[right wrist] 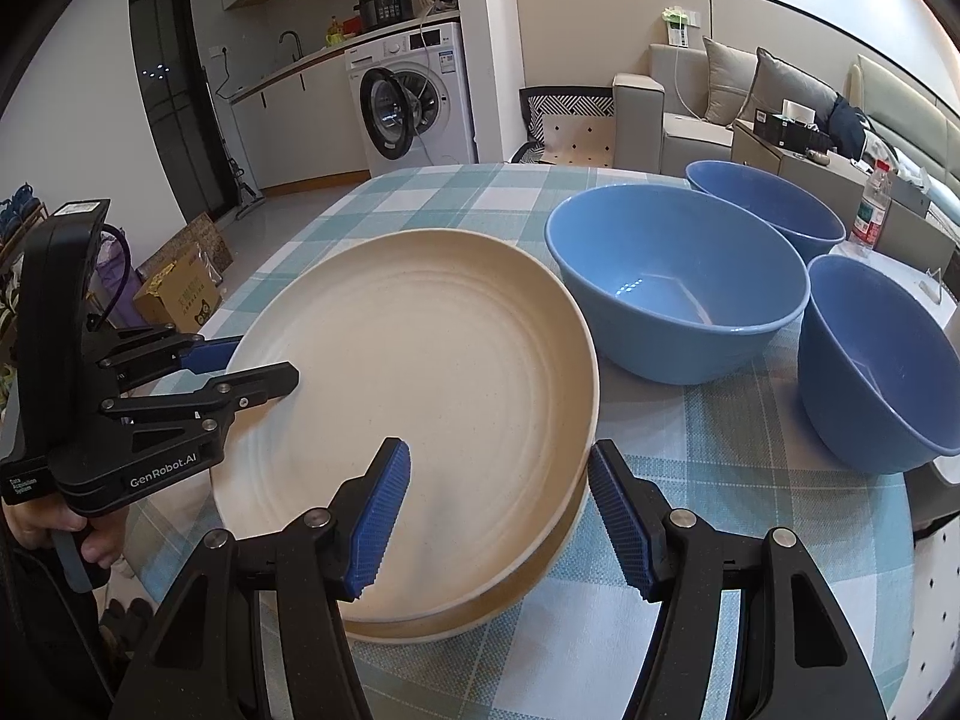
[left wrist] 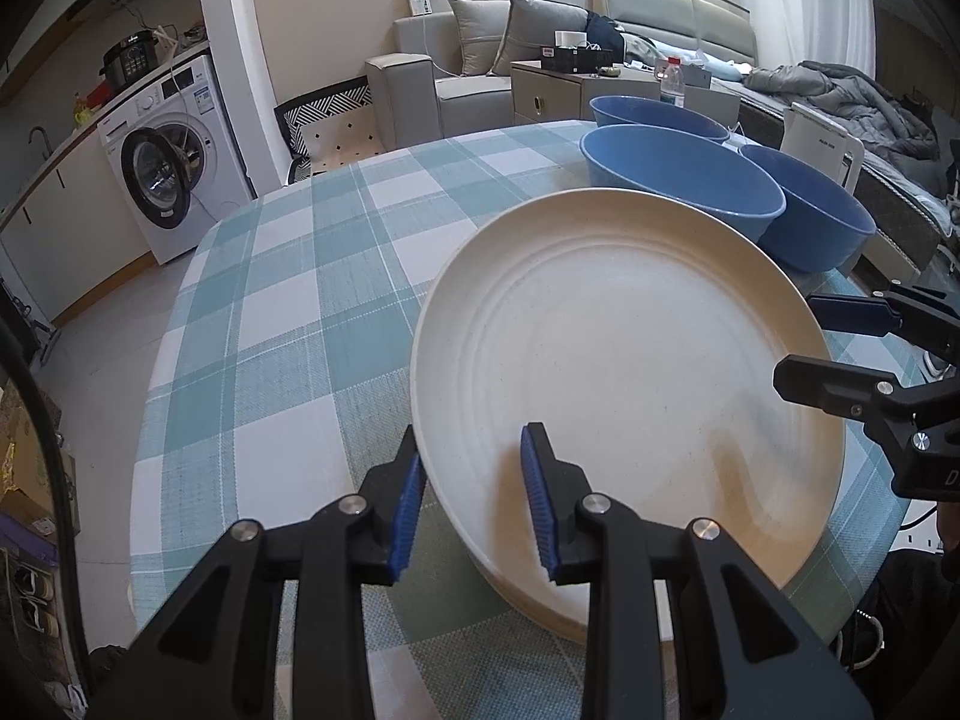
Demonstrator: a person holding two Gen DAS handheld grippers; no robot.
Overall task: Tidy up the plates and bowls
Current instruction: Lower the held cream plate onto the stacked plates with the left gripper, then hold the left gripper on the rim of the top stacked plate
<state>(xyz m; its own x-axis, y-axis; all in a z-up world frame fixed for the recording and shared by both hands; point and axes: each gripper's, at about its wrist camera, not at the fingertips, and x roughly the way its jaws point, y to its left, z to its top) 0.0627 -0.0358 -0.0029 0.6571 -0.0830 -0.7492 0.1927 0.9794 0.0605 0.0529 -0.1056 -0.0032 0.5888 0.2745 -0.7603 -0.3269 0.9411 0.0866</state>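
Note:
A cream plate (left wrist: 624, 360) (right wrist: 420, 372) sits on top of a second cream plate (right wrist: 534, 579), whose rim shows beneath it on the checked tablecloth (left wrist: 288, 312). My left gripper (left wrist: 474, 504) (right wrist: 264, 363) is shut on the top plate's near-left rim, one pad inside and one outside. The right gripper (right wrist: 498, 450) (left wrist: 795, 341) stands open astride the plate's right rim, its pads apart from it. Three blue bowls (right wrist: 672, 300) (right wrist: 768, 204) (right wrist: 882, 360) stand empty just behind and right of the plates.
The round table's edge curves close on the left and front. A water bottle (right wrist: 870, 210) stands on a cabinet behind the bowls. Cardboard boxes (right wrist: 180, 294) lie on the floor at left. A washing machine (right wrist: 414, 102) and a sofa are further back.

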